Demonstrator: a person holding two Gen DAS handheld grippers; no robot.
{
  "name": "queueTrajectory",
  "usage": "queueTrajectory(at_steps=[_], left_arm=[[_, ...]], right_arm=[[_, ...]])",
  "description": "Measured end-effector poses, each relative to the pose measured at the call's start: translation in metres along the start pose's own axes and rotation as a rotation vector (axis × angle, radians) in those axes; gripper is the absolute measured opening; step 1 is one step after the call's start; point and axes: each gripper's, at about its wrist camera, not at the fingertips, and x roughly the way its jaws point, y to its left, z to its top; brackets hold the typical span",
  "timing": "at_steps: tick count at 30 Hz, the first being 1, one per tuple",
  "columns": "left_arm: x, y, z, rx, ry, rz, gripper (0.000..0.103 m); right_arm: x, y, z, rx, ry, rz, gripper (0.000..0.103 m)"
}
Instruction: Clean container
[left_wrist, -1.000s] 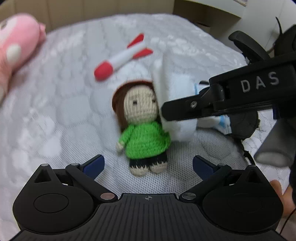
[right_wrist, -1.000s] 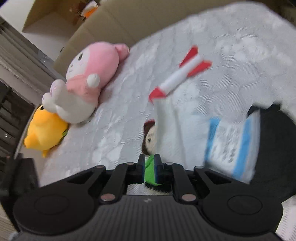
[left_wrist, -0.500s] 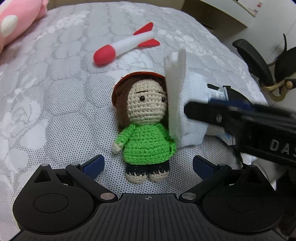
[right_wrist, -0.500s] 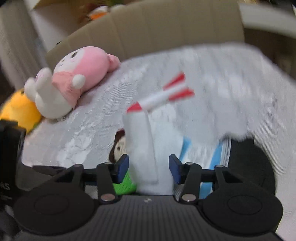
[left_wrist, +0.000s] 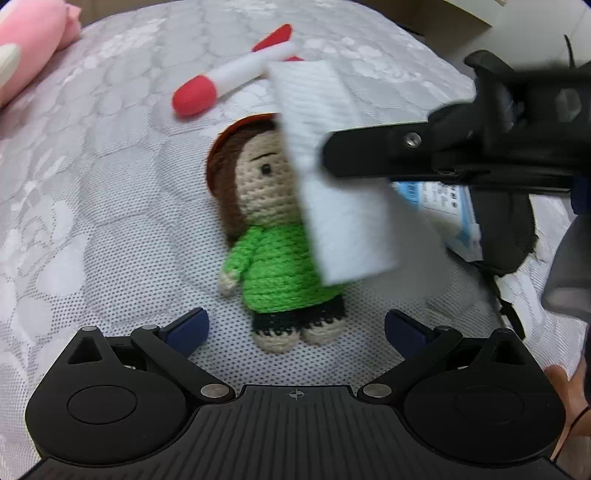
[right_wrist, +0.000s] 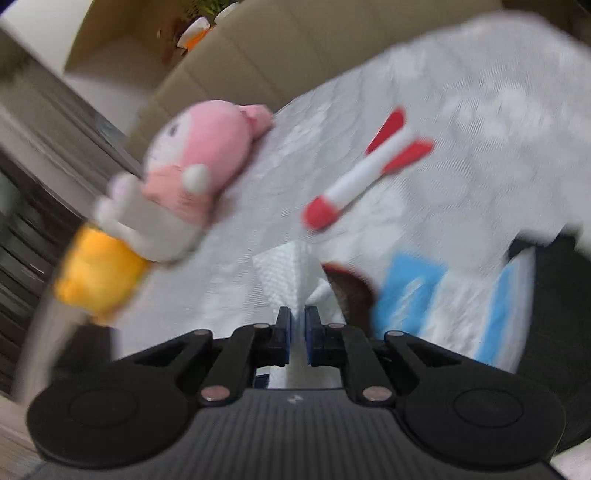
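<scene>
Since half a second ago, the right gripper has gone from spread jaws around the white wipe to jaws clamped on it; the sheet now hangs free, pinched at its edge, above the crocheted doll. This indicates that the wipe has been pulled from the blue-and-white wipe pack and is ready for use.

Nearest, the left gripper stands wide apart and empty, pointing down just short of the doll's feet. The doll lies flat on the quilted mattress, its head on a brown-red disc that may be the container; this cannot be confirmed. The wipe pack lies beside the doll toward the mattress's right edge, on a black object. Beyond, a red-and-white toy rocket lies nearer the far edge. A pink plush and a yellow plush rest at the far left edge.

No container is clearly identifiable, so wiping has not begun.
</scene>
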Motion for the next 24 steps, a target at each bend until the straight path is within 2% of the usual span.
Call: queueTrajectory(at_steps=[2, 6, 7, 9, 12, 15, 19, 20, 21, 23, 24], left_arm=[[-0.001, 0.0, -0.001, 0.003, -0.001, -0.001, 0.103], [-0.005, 0.0, -0.004, 0.0, -0.004, 0.007, 0.103], [-0.006, -0.001, -0.005, 0.002, -0.005, 0.008, 0.103], [-0.008, -0.003, -0.005, 0.015, -0.012, 0.004, 0.103], [-0.01, -0.008, -0.006, 0.04, -0.021, 0.001, 0.103], [-0.01, -0.011, -0.008, 0.055, -0.022, 0.017, 0.103], [-0.008, -0.007, -0.006, 0.046, -0.021, 0.034, 0.103], [-0.008, -0.006, -0.006, 0.041, -0.022, 0.027, 0.103], [-0.008, -0.006, -0.005, 0.039, -0.024, 0.022, 0.103], [-0.009, -0.006, -0.005, 0.043, -0.03, 0.027, 0.103], [-0.008, -0.006, -0.005, 0.045, -0.029, 0.028, 0.103]], right_arm=[[0.007, -0.001, -0.002, -0.005, 0.035, -0.026, 0.009], [0.012, 0.0, -0.013, -0.104, 0.08, -0.178, 0.011], [0.011, 0.001, -0.014, -0.121, 0.079, -0.212, 0.013], [0.008, 0.004, -0.018, -0.176, 0.053, -0.278, 0.03], [0.002, 0.012, -0.022, -0.235, 0.024, -0.27, 0.046], [0.007, 0.013, -0.019, -0.191, 0.033, -0.217, 0.048], [0.021, 0.009, -0.011, -0.13, 0.049, -0.2, 0.049], [0.025, 0.009, -0.01, -0.126, 0.049, -0.205, 0.046], [0.028, 0.009, -0.009, -0.126, 0.046, -0.215, 0.039], [0.029, 0.01, -0.009, -0.13, 0.019, -0.225, 0.032], [0.028, 0.011, -0.009, -0.132, 0.002, -0.228, 0.021]])
